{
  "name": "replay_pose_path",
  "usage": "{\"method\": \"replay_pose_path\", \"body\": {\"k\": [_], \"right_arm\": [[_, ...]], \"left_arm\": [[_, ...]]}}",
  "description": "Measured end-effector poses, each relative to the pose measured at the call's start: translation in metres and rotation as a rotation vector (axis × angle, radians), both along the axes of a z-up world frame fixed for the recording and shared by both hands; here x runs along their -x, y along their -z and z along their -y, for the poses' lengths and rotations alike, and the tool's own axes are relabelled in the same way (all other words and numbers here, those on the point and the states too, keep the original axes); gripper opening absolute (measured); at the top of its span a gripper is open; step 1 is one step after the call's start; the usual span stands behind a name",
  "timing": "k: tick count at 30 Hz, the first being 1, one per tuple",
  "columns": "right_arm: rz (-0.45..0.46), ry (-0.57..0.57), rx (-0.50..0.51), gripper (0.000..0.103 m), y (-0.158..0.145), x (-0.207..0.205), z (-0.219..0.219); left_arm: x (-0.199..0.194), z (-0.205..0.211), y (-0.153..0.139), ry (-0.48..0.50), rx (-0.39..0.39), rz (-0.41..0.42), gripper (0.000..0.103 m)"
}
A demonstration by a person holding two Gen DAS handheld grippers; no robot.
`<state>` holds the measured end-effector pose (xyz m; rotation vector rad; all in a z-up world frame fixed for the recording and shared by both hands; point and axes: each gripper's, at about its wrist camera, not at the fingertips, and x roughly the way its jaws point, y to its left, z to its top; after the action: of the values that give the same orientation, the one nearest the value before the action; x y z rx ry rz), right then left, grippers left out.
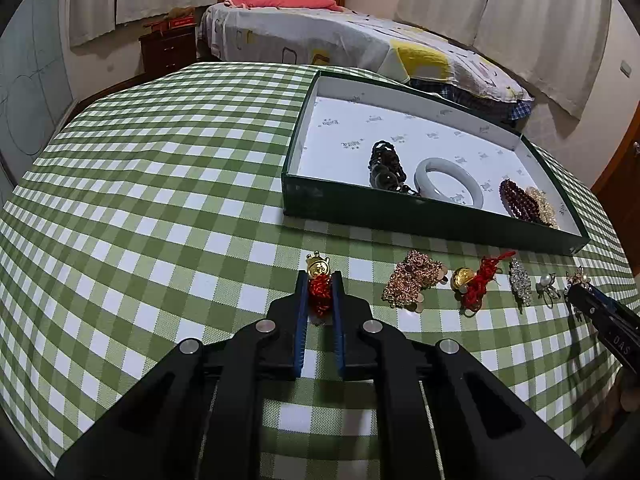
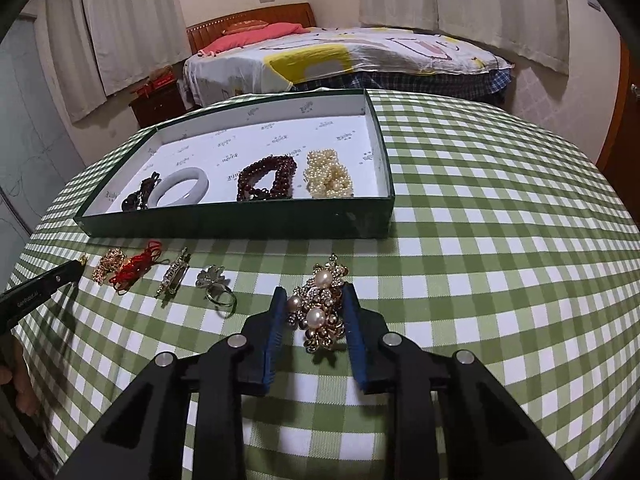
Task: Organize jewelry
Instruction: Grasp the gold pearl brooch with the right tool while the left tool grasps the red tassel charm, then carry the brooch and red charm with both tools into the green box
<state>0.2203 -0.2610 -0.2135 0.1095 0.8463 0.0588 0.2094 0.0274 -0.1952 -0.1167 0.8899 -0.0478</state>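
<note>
Two grips are set: our left gripper (image 1: 320,292) pinches the red-corded gold charm (image 1: 319,280), our right gripper (image 2: 314,312) clasps the pearl brooch (image 2: 320,308), both on the checked cloth (image 2: 480,280). Four loose pieces wait nearby; beyond, the box (image 2: 240,224) holds four bracelets.

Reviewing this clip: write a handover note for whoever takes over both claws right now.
Left claw: shut on the gold charm with red cord.
Right claw: around the pearl brooch, pads at its sides.
Done: dark bead bracelet, white bangle, dark red beads and pearls lie in the green box.
Left: both held pieces, plus gold cluster, second red-cord charm, crystal clip, ring.
</note>
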Motion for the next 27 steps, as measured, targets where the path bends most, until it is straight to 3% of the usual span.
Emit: {"method": "replay_pose_path", "body": {"k": [27], "right_arm": [[0.085, 0.004, -0.005, 0.027, -0.023, 0.016, -0.001]], "left_arm": [[0.016, 0.010, -0.022, 0.023, -0.016, 0.086, 0.010]]}}
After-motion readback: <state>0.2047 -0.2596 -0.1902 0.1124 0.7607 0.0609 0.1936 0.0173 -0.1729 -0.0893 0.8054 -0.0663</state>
